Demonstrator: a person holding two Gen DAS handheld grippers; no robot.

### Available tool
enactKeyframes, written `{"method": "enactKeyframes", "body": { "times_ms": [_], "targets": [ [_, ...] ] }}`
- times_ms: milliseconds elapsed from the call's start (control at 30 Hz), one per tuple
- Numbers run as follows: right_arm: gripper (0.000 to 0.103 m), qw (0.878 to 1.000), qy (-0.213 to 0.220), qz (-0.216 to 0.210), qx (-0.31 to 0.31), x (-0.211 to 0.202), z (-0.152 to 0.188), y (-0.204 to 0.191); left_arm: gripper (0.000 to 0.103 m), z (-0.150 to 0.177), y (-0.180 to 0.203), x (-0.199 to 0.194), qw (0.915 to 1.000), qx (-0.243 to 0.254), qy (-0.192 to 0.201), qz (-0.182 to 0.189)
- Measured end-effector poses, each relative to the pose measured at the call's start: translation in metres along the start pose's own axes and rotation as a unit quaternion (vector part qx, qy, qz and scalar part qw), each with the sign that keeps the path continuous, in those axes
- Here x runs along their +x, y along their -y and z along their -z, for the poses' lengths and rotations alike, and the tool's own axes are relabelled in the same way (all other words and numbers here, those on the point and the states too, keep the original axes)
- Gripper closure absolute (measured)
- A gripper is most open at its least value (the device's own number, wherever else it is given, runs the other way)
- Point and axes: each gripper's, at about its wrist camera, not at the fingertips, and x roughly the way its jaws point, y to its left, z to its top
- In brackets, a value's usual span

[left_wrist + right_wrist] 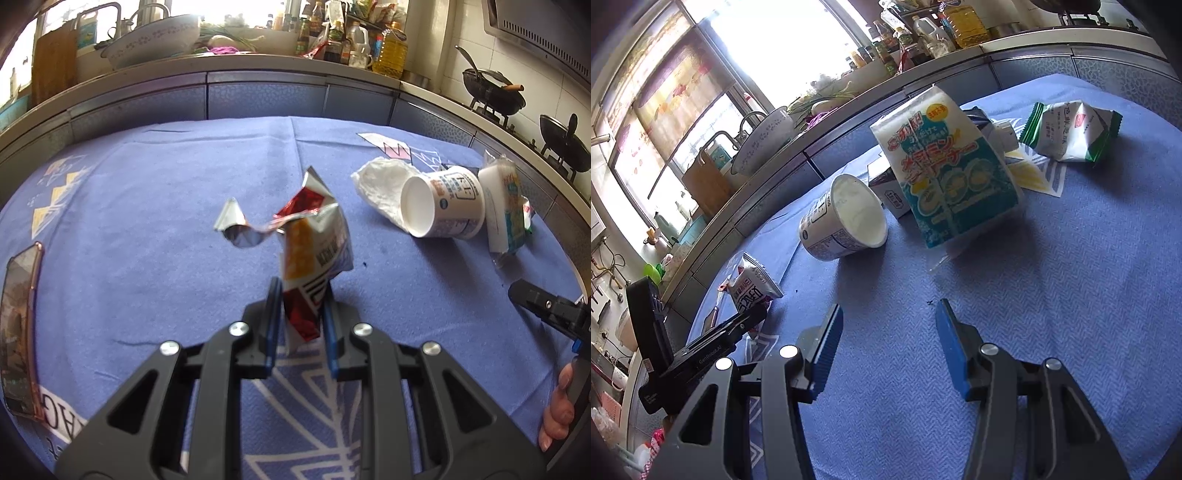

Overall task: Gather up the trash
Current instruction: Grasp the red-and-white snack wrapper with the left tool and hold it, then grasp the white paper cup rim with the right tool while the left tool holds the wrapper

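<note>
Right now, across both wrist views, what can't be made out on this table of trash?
- Left wrist view: the right tongs are cut off by the right edge; their opening is unseen there.
- Left wrist view: the snack wrapper has its lower end hidden between the left tongs.
- Right wrist view: the small carton is mostly hidden behind the blue-and-white pouch.
- Both views: no trash bin appears.
</note>
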Motion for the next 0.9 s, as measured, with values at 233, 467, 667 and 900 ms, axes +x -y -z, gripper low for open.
{"method": "enactKeyframes", "body": {
  "times_ms": [233,467,667,900],
  "targets": [
    [0.051,1.000,-0.004,-0.015,0.008,0.001,-0.002,0.005,0.083,-0.002,0.000,0.001,1.0000,-0.002,0.000,0.000],
    [0.051,1.000,-0.012,0.011,-0.017,0.003,-0.004,-0.006,0.083,-0.003,0.000,0.000,1.0000,-0.006,0.002,0.003],
    [0.051,0.999,-0.034,-0.013,-0.034,0.017,-0.024,-0.029,0.083,-0.003,-0.002,0.000,0.9999,-0.013,0.002,0.008],
    [0.051,0.999,-0.026,-0.022,0.020,0.035,-0.056,-0.036,0.083,-0.004,-0.006,0.002,0.9997,-0.019,-0.004,0.012]
  ]
}}
